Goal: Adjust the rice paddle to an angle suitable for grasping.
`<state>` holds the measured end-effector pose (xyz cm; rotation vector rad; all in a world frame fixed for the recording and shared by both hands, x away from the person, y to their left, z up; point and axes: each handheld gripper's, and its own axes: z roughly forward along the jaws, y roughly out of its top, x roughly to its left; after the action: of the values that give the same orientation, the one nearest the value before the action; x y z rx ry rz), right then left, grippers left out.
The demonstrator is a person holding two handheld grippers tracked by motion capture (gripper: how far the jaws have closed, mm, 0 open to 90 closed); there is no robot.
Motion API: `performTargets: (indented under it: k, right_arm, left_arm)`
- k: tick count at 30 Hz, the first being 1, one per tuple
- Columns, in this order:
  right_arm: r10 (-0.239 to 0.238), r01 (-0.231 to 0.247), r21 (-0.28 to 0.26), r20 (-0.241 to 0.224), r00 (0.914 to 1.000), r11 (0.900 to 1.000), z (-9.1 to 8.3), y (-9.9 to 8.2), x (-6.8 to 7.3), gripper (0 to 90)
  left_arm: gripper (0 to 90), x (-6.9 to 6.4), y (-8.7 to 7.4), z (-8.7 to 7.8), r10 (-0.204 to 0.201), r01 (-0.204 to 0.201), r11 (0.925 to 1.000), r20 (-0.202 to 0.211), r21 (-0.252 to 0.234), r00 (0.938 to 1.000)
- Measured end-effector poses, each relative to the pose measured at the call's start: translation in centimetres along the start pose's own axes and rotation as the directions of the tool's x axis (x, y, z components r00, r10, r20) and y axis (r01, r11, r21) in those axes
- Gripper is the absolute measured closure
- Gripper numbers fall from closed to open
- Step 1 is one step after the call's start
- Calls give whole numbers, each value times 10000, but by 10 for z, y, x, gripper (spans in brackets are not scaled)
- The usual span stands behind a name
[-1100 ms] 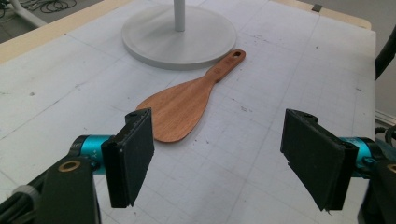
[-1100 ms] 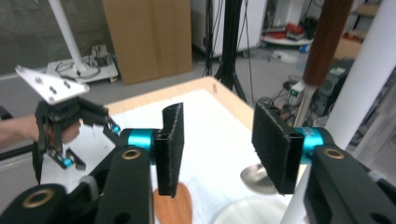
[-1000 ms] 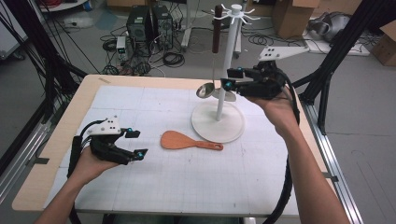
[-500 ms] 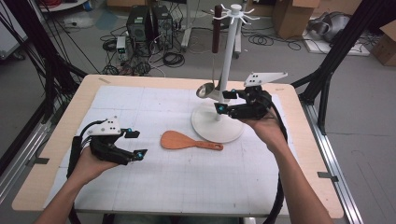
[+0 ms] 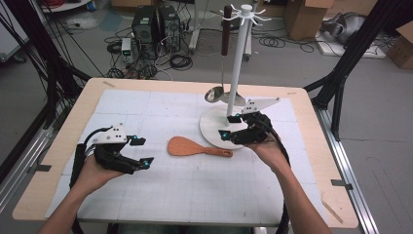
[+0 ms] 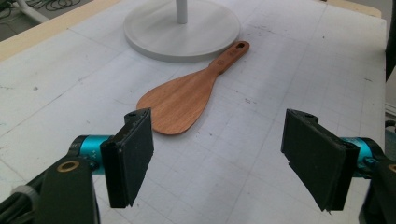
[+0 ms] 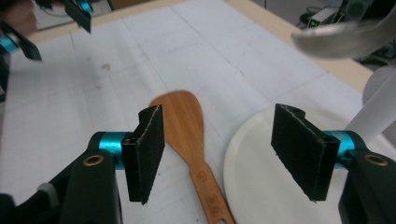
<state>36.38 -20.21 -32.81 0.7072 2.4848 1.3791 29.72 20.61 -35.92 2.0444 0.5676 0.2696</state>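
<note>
A wooden rice paddle (image 5: pixel 195 147) (image 6: pixel 182 98) (image 7: pixel 184 121) lies flat on the white mat, its handle end touching the round base of a white utensil stand (image 5: pixel 210 127) (image 6: pixel 154 42) (image 7: pixel 261 177). A metal ladle (image 5: pixel 214 94) (image 7: pixel 345 39) with a dark handle hangs from the stand's top. My right gripper (image 5: pixel 230 126) (image 7: pixel 229 154) hovers low over the paddle's handle and the base rim. Its jaws have just been opening and grip nothing. My left gripper (image 5: pixel 143 152) (image 6: pixel 219 158) (image 7: pixel 49 28) rests open to the left of the paddle's blade, with nothing in it.
The wooden table (image 5: pixel 87 105) carries a white gridded mat (image 5: pixel 160 105). The stand's tall pole (image 5: pixel 238 58) rises just behind my right gripper. Computer cases, cables and boxes sit on the floor beyond the far edge; black frame posts flank the table.
My right gripper has come down from beside the stand's pole, near the ladle, to just above the base rim and the paddle's handle. The left gripper has stayed put.
</note>
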Motion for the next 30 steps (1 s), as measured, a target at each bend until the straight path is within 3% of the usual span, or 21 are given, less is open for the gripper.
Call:
performTargets:
  k: [6,10,17,26,30]
  right_arm:
    - [-50,51,493,-20,10000,9988,18,-17,1,331]
    - [-108,128,649,-310,9995,9978,31,-26,4,332]
    - [-299,353,1149,-484,9984,9928,49,-31,5,329]
    - [-221,309,1328,-671,9975,9907,64,-39,5,347]
    - [-267,333,1134,-598,9979,9930,64,-47,9,363]
  left_arm:
    - [259,2,-1,0,-2,2,10000,-12,12,10000]
    - [258,1,-1,1,-15,15,10000,-12,-15,10000]
    - [258,2,-1,0,-38,38,10000,-26,-37,10000]
    - [259,2,-1,0,-33,33,10000,-11,-56,10000]
    - [259,3,-1,-1,2,-2,10000,-22,-37,10000]
